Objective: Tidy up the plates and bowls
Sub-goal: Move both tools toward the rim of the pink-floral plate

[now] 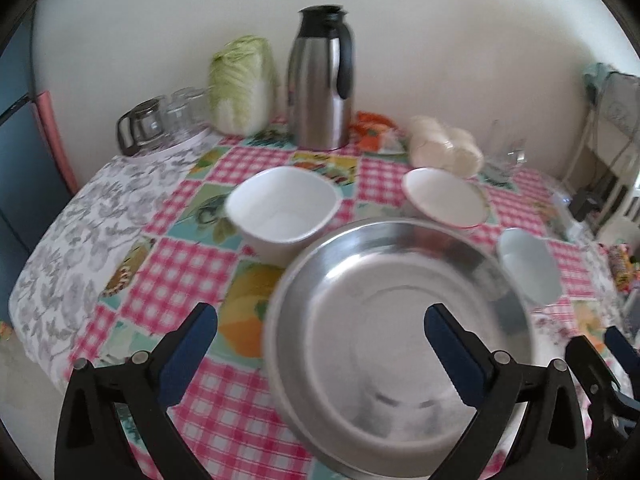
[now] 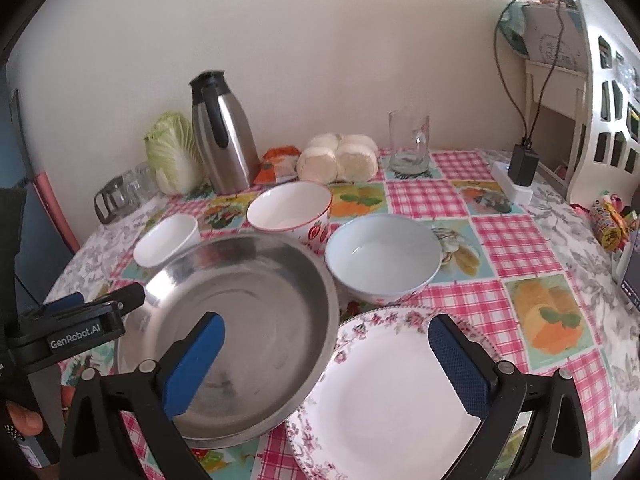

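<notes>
A round steel pan (image 1: 400,320) lies on the checked tablecloth, and the right wrist view has this steel pan (image 2: 248,332) at the left. My left gripper (image 1: 320,314) is open, one finger over the pan and one left of its rim, pads touching nothing. My right gripper (image 2: 327,322) is open too, straddling the pan's edge and a floral plate (image 2: 392,396). Behind stand a white square bowl (image 1: 284,208), a strawberry bowl (image 2: 290,210) and a pale blue bowl (image 2: 384,260). Each view catches the other tool: right gripper (image 1: 598,344), left gripper (image 2: 108,300).
Along the wall stand a steel thermos (image 1: 320,80), a cabbage (image 1: 240,84), glass mugs (image 1: 160,124), bagged buns (image 2: 340,158) and a tall glass mug (image 2: 410,144). A charger on a power strip (image 2: 520,168) and a white shelf (image 2: 600,112) sit at the right.
</notes>
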A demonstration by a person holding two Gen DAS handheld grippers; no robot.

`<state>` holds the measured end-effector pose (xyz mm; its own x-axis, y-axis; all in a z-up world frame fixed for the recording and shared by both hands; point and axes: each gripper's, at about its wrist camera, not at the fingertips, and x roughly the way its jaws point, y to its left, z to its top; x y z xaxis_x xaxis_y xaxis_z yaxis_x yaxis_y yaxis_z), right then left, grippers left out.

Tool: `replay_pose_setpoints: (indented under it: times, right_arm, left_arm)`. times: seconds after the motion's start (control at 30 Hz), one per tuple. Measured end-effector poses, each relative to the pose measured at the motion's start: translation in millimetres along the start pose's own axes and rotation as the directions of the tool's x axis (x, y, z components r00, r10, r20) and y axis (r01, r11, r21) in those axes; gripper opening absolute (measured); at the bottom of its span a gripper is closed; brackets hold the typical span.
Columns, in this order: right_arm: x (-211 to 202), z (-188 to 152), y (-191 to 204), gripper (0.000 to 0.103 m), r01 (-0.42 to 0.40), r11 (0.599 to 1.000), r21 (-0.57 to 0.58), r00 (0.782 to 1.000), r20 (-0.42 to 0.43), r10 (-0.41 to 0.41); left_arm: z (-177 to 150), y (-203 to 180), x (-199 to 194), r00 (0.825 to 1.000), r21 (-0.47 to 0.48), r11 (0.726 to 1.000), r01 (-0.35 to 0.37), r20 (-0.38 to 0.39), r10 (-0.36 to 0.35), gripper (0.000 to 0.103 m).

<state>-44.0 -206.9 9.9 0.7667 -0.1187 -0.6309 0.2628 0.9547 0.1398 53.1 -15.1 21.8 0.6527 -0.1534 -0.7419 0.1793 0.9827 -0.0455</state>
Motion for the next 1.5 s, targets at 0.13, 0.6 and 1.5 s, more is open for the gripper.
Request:
replay_pose_setpoints:
  times: [0.13,0.6,1.5]
  right_arm:
    - [-9,2,-14,0.103,0.002,1.000,0.020,1.000,0.024,-0.002]
    - [-46,-1,-115,0.103,0.124,0.973,0.195,0.987,0.078,-0.141]
    - [-42,-49,-209,0.103,0.189,0.871,0.454,0.982,-0.084,-0.169]
  left_arm:
    - [2,-14,-13,0.997,0.010,0.998,0.057,0.045,-0.058,0.103]
    - [-4,-71,-45,0.968,0.032,0.971,0.239,0.072,-0.240,0.103]
    - [-65,-172,-55,0.945,0.159,0.936,0.314,-0.146,-0.292,0.103]
